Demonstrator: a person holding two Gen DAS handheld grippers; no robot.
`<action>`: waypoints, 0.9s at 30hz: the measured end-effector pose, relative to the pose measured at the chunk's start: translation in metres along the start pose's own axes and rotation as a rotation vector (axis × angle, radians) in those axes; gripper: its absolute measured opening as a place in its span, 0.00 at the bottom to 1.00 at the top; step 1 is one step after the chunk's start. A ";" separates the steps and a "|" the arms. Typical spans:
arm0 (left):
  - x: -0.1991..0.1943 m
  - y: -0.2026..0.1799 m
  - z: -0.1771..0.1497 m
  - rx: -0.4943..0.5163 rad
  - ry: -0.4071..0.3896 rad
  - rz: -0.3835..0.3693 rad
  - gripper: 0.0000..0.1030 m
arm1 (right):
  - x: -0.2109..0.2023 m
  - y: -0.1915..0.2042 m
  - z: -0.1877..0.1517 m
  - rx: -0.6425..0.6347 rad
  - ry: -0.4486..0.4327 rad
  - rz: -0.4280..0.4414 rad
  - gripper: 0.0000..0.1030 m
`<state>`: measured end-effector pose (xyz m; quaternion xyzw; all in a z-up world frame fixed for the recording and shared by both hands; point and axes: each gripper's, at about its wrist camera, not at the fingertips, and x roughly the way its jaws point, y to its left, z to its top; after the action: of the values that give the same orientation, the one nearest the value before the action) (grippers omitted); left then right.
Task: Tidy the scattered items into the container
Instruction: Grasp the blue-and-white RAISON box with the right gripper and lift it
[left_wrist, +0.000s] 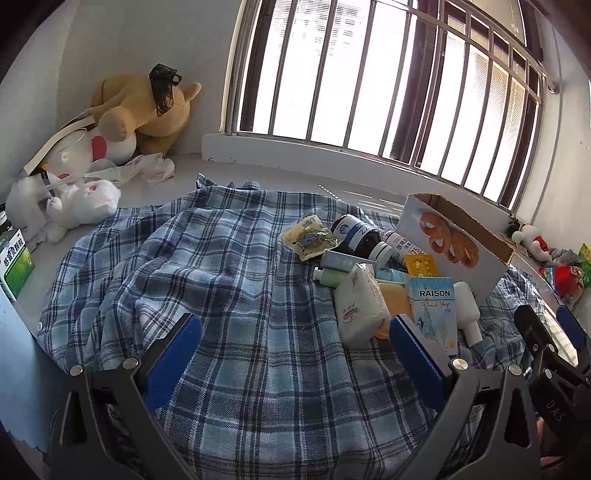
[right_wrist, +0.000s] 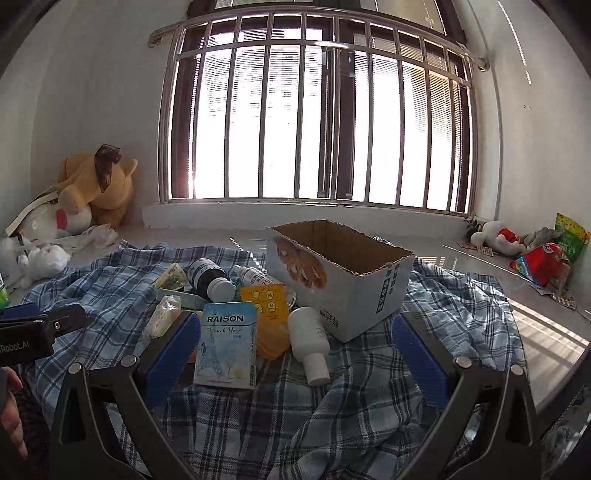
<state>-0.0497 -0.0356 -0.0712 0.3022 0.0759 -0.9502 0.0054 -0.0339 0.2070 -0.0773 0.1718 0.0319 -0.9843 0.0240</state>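
Both pairs of blue-padded fingers are spread wide and hold nothing. The left gripper (left_wrist: 291, 358) hovers over the blue plaid cloth (left_wrist: 221, 280), low in its frame. The right gripper (right_wrist: 295, 354) frames a pale blue RAISON carton (right_wrist: 227, 345) and a white plastic bottle (right_wrist: 310, 341) lying at centre. Just right of these scattered items stands the open white cardboard box (right_wrist: 354, 291), empty inside.

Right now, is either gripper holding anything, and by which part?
Nothing is held. The left gripper and right gripper are both open above the plaid cloth, short of the scattered items.
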 end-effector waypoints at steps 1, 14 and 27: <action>-0.001 -0.001 0.000 0.017 -0.009 0.008 1.00 | 0.000 0.002 0.000 -0.009 0.000 0.007 1.00; 0.017 0.000 -0.006 0.065 0.028 0.081 1.00 | 0.049 0.028 -0.018 0.024 0.199 0.141 1.00; 0.036 0.024 -0.012 0.041 0.087 0.131 1.00 | 0.095 0.048 -0.028 -0.041 0.394 0.152 0.70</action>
<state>-0.0713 -0.0559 -0.1053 0.3475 0.0369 -0.9352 0.0579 -0.1104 0.1575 -0.1387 0.3625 0.0427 -0.9261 0.0951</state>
